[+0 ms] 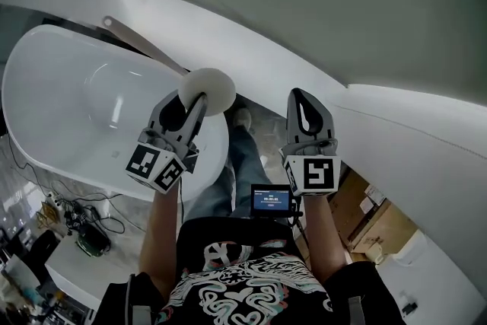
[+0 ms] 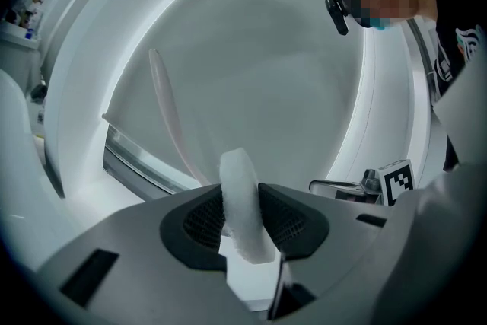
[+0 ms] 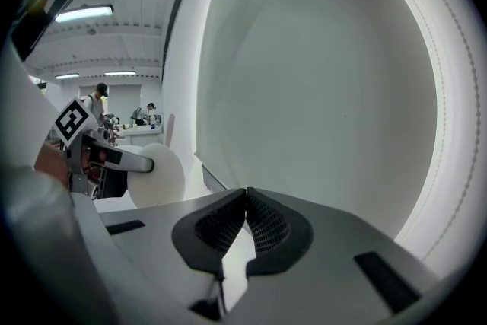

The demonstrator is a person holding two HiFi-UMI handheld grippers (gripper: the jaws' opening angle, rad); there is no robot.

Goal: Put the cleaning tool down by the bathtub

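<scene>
Head view catching it: pinching the cleaning tool (image 1: 207, 90) by its round white pad in the left gripper (image 1: 196, 101), just above the near rim of the bathtub (image 1: 217, 148), with the long handle out over the basin; carrying it aloft, seemingly for want of a resting spot beside the bathtub so far; pressing both jaws, partway apart, on the pad's two faces; hanging the right gripper (image 1: 307, 99) on the side away from the bathtub, jaws meeting, gripping nothing.
</scene>
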